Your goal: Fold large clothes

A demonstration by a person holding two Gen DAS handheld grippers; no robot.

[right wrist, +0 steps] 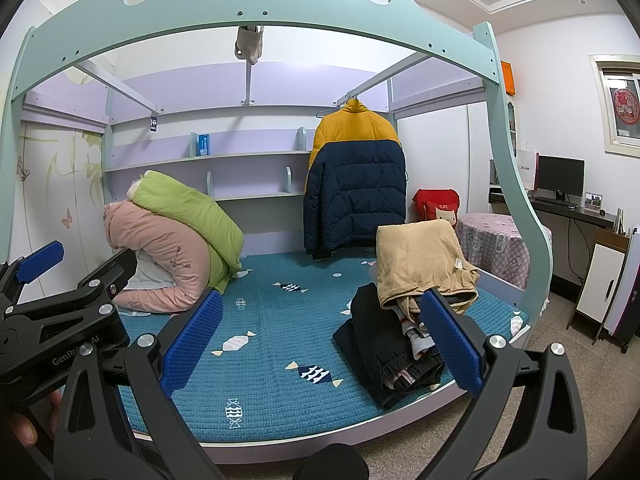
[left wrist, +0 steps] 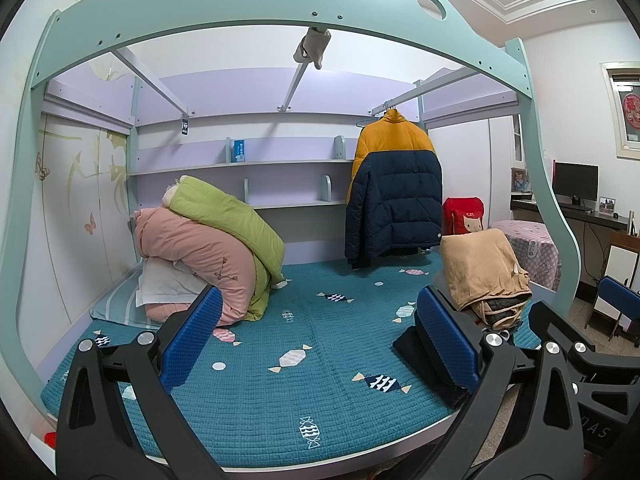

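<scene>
A yellow and navy puffer jacket [left wrist: 394, 186] hangs on a hanger from a rail at the back of the bed; it also shows in the right wrist view [right wrist: 354, 184]. A pile of folded clothes, tan on top [left wrist: 484, 276] and dark below, sits on the bed's right side; in the right wrist view the tan piece [right wrist: 420, 264] lies over dark trousers [right wrist: 384, 352]. My left gripper [left wrist: 320, 344] is open and empty above the bed's front edge. My right gripper [right wrist: 320, 344] is open and empty, to the right of the left one.
The teal quilted mattress [left wrist: 320, 380] fills the lower bunk under a mint frame [left wrist: 256, 28]. Rolled pink and green quilts [left wrist: 212, 248] lie at left. A red cushion [left wrist: 464, 212] sits at the back right. Shelves [left wrist: 240, 166] line the back wall. A desk with a monitor [right wrist: 560, 178] stands right.
</scene>
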